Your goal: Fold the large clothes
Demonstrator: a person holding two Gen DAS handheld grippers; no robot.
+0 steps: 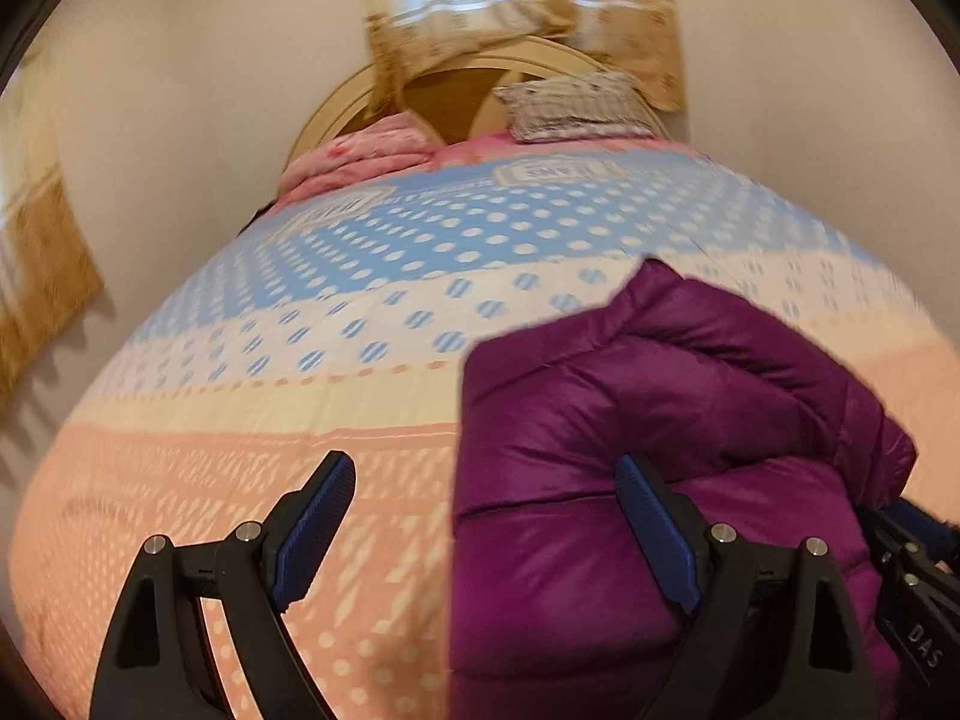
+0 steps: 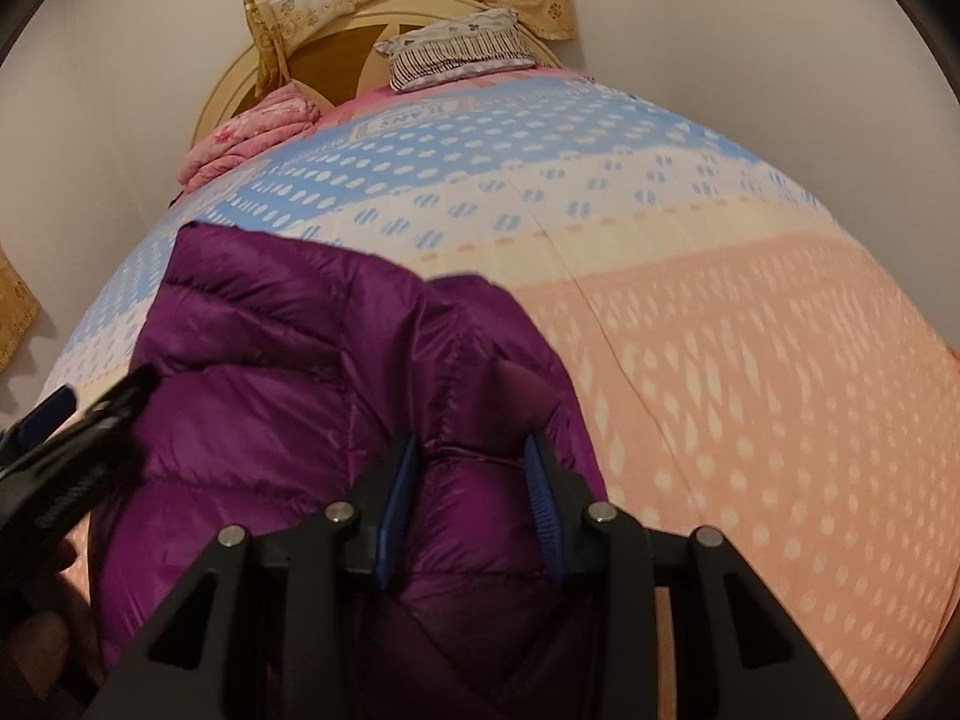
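The purple down jacket [image 2: 288, 396] lay bunched at the foot of the bed [image 2: 720, 360], partly folded. The right gripper [image 2: 471, 510] pinched its padding; the left gripper [image 1: 486, 534] gaped wide, holding nothing.

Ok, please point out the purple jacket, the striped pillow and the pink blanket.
purple jacket [image 2: 288, 396]: right wrist view, on its quilted upper panel.
striped pillow [image 2: 456, 51]: right wrist view, on its front side.
pink blanket [image 1: 360, 159]: left wrist view, on its folded top.

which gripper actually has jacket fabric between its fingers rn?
The right gripper: its blue pads pinch a fold of the purple jacket. The left gripper is spread wide, jacket only by one finger.
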